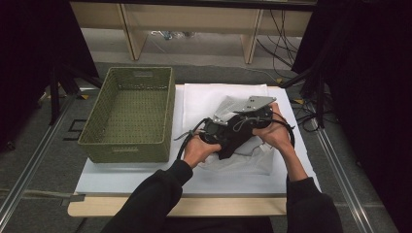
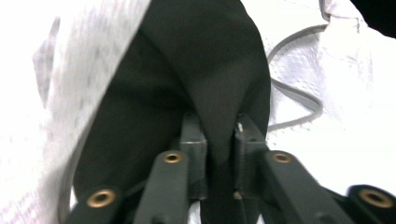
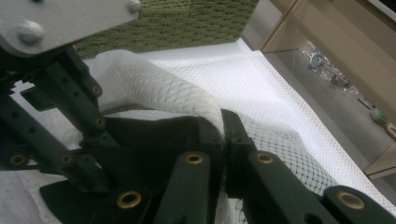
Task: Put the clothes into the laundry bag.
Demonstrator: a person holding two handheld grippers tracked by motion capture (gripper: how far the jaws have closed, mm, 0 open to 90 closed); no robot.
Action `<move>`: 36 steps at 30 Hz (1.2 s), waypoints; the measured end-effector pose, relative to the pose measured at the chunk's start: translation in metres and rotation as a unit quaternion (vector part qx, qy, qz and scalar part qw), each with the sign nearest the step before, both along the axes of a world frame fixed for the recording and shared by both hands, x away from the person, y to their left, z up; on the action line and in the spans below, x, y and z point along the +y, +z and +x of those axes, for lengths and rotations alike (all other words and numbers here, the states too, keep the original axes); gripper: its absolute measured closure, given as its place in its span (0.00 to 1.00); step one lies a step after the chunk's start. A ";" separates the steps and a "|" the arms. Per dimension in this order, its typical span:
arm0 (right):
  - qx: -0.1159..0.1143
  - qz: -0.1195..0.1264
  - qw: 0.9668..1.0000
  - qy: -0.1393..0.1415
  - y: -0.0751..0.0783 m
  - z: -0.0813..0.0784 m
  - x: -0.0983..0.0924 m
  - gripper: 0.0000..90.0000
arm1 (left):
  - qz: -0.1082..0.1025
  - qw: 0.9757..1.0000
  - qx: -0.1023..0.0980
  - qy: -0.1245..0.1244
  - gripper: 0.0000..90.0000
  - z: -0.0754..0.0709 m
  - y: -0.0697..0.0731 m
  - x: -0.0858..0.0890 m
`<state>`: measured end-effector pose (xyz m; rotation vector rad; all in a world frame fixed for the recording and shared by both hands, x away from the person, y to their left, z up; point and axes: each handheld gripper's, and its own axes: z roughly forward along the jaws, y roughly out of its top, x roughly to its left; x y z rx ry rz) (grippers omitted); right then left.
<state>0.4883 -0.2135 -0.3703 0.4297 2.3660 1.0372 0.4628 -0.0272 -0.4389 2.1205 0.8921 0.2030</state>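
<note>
A black cloth (image 1: 234, 143) and a white mesh bag (image 1: 218, 99) lie bunched at the middle of the white board. Both hands hold their grippers close together over them. My left gripper (image 2: 220, 135) is shut on a fold of the black cloth (image 2: 205, 56), which hangs between its pads with the mesh bag (image 2: 336, 93) around it. My right gripper (image 3: 224, 135) is shut on the rolled rim of the mesh bag (image 3: 154, 88), with the black cloth (image 3: 154, 135) just below. In the high view the left gripper (image 1: 221, 138) sits beside the right gripper (image 1: 243, 121).
An empty green woven basket (image 1: 124, 148) stands at the left of the white board (image 1: 145, 177); its wall (image 3: 187, 23) is behind the bag. A grey cord (image 2: 299, 93) lies on the mesh. The left gripper's grey plate (image 3: 56, 18) is close at the right gripper's left. Shelving legs and cables lie beyond the table.
</note>
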 end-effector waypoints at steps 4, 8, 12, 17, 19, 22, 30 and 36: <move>0.002 -0.002 1.000 -0.002 -0.001 0.000 0.001 0.99 | 0.029 0.999 -0.001 -0.022 0.73 -0.006 0.003 0.010; 0.004 0.000 1.000 0.000 -0.001 0.000 0.001 0.99 | 0.029 1.000 0.005 -0.010 0.58 -0.016 0.006 0.015; 0.005 0.001 1.000 -0.002 -0.001 0.000 -0.001 0.99 | 0.019 1.000 0.018 0.006 0.48 -0.017 -0.002 0.014; 0.010 0.005 1.000 -0.006 -0.001 -0.001 -0.001 0.99 | 0.037 0.999 0.031 -0.005 0.61 -0.016 -0.016 0.006; 0.004 0.003 1.000 -0.001 -0.001 0.000 -0.002 0.99 | 0.042 0.999 0.025 0.009 0.81 -0.012 -0.020 0.004; 0.006 0.007 1.000 -0.004 0.001 -0.002 -0.002 0.99 | 0.031 0.999 0.036 0.013 0.95 -0.003 -0.021 0.003; 0.007 0.011 1.000 -0.002 0.003 -0.001 -0.005 0.99 | 0.024 0.999 0.036 0.027 0.96 0.012 -0.016 -0.001; 0.008 0.012 1.000 -0.002 0.002 0.000 -0.006 0.99 | 0.015 0.998 0.033 0.047 0.96 0.023 -0.017 -0.003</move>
